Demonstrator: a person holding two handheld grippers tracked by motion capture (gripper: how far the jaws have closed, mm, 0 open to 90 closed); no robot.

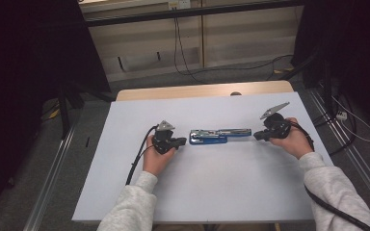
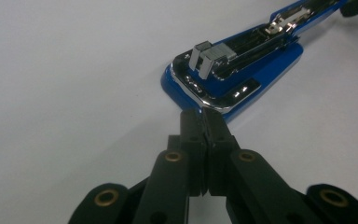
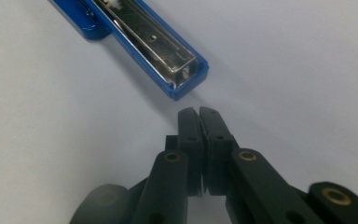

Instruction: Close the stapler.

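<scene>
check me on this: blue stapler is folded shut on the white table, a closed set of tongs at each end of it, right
Not quite: the blue stapler is swung open flat, not folded shut. The left gripper view shows its metal staple track exposed. The rest holds: it lies on the white table, with the left tongs and right tongs closed, one at each end.

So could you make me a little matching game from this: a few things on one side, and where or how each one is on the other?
Things:
1. stapler
2. left tool
3. right tool
4. table

States:
A. shut, by the stapler's open blue tip
B. white surface under everything
C. opened out flat, lying between the two tools
D. shut, at the stapler's wide chrome base

Pairs: 1-C, 2-D, 3-A, 4-B
</scene>
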